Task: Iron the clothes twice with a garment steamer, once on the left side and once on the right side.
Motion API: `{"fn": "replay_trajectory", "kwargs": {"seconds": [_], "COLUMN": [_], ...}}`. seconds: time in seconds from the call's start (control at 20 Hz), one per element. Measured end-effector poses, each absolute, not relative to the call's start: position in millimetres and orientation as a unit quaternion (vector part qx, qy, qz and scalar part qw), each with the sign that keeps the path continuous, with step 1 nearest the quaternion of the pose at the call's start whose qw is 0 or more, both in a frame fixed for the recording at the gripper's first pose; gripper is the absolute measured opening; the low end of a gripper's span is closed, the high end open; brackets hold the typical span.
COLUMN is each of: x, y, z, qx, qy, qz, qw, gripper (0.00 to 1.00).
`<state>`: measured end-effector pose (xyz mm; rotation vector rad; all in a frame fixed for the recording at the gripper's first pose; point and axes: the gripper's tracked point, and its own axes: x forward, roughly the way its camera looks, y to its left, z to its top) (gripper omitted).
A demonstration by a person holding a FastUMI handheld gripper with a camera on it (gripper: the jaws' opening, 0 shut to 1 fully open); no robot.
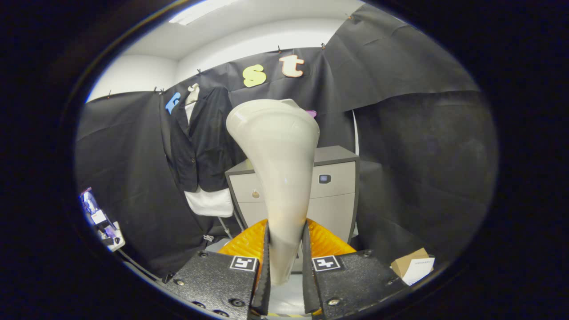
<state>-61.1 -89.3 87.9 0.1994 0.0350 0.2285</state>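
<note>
1. The black cloth wall (413,146) of the booth wraps around the whole scene, from 9 o'clock through 12 to 3 o'clock of the claw.
2. A grey drawer cabinet (335,186) stands straight ahead at 12 o'clock, beyond the fingers. Its drawers are closed, so what they hold cannot be told. A small dark panel sits on the upper drawer front.
3. The black jacket (202,142) hangs against the wall at about 11 o'clock, just left of the cabinet, over a white shirt (210,202) whose hem shows below the jacket.
4. The garment steamer (278,169), cream-white, stands upright between the fingers. Its narrow handle is low, and its wide head rises in front of the cabinet, well apart from the jacket.
5. The claw (286,262) is clamped on the garment steamer: both black fingers (265,266) press on the handle, one from each side. An orange ribbed part shows just behind them.
6. A small cardboard box (409,263) with a white paper lies at about 2 o'clock, near the right finger. Its contents cannot be told.
</note>
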Motion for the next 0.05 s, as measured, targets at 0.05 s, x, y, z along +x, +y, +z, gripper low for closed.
{"fn": "replay_trajectory", "kwargs": {"seconds": [0.05], "x": [-60.6], "y": [-90.1], "z": [88.0], "qx": [0.098], "qy": [0.018], "qz": [0.114], "qw": [0.988], "gripper": [0.32]}}
